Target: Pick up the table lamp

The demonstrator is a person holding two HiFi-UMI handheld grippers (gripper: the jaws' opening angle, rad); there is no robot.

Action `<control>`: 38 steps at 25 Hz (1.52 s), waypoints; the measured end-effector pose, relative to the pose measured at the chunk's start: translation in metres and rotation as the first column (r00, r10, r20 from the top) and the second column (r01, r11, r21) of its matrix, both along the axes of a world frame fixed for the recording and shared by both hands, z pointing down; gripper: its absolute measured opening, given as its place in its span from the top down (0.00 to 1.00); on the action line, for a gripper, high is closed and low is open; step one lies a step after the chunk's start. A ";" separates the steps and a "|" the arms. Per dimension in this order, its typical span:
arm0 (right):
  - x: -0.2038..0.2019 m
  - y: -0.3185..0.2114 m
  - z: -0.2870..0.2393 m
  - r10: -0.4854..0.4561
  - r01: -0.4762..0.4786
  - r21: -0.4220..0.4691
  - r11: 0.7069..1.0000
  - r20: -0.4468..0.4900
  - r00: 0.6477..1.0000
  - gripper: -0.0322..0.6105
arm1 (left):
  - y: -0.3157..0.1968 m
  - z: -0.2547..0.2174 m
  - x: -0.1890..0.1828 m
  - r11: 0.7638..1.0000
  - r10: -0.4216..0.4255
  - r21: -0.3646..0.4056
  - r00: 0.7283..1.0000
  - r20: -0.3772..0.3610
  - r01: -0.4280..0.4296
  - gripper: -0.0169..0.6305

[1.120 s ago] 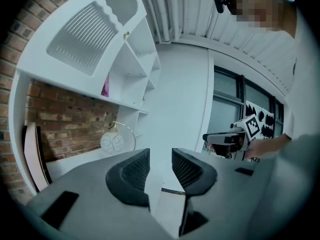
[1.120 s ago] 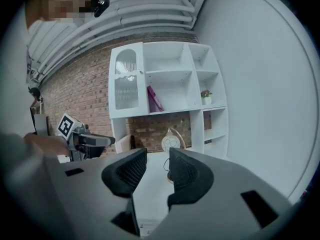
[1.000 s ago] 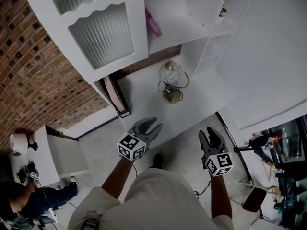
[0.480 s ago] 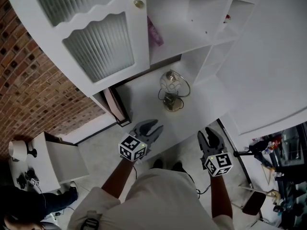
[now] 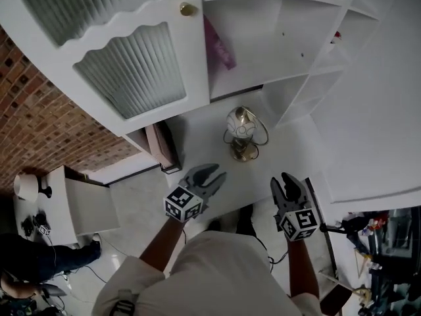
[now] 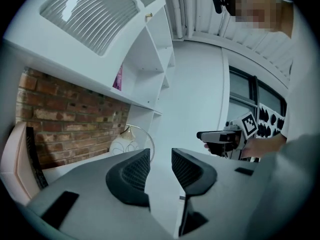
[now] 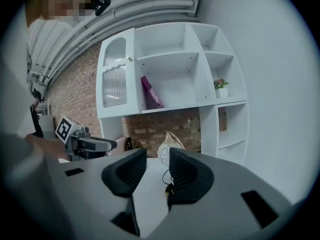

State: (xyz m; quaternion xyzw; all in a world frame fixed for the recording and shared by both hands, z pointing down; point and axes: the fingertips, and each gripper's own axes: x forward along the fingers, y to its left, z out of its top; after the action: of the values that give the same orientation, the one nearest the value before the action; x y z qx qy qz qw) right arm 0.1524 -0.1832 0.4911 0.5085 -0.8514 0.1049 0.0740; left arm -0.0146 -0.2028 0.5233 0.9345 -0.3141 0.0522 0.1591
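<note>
The table lamp [image 5: 242, 129], a white globe with a metal hoop on a brass base, stands on the white desk [image 5: 204, 127] under the shelves. My left gripper [image 5: 209, 177] hovers at the desk's near edge, to the lamp's lower left, jaws parted and empty. In the left gripper view the lamp [image 6: 125, 143] lies ahead, left of the jaws [image 6: 160, 165]. My right gripper [image 5: 287, 182] is to the lamp's lower right, open with nothing in it. Seen from the right gripper view, the lamp [image 7: 165, 151] shows beyond the gap between its jaws [image 7: 157, 168], well apart from them.
A white cabinet with a ribbed glass door [image 5: 125, 64] and open shelves rises behind the desk; a purple item [image 5: 219, 41] leans on a shelf and a potted plant [image 7: 220, 88] stands on another. A pink board [image 5: 158, 143] leans by the brick wall [image 5: 39, 117]. A white side table [image 5: 66, 206] stands at left.
Both grippers have moved forward toward the desk, and the lamp now sits lower in the head view, nearer to them. Their jaws look the same.
</note>
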 end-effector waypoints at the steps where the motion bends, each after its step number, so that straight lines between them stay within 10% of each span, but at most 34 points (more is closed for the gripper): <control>1: 0.004 -0.008 0.001 -0.014 0.014 -0.005 1.000 0.000 1.000 0.71 | -0.005 0.000 0.004 1.000 -0.016 -0.001 1.000 -0.001 0.016 0.74; 17: 0.030 -0.130 0.032 -0.377 0.375 -0.086 0.923 -0.005 0.926 0.68 | -0.058 0.023 0.062 0.964 -0.262 -0.045 0.965 0.009 0.262 0.74; 31: -0.004 -0.178 0.076 -0.642 0.634 -0.162 0.756 0.000 0.766 0.64 | -0.076 0.061 0.076 0.924 -0.365 -0.109 0.930 0.031 0.366 0.74; 38: -0.032 -0.176 0.088 -0.769 0.762 -0.198 0.617 0.055 0.637 0.64 | -0.083 0.079 0.074 0.925 -0.357 -0.134 0.934 0.018 0.356 0.74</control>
State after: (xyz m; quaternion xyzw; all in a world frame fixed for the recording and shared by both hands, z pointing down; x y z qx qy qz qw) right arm 0.1199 -0.3597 0.5786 0.0891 -0.9699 0.1404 0.1780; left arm 0.0598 -0.2854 0.6024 0.8490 -0.4740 0.0404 0.2301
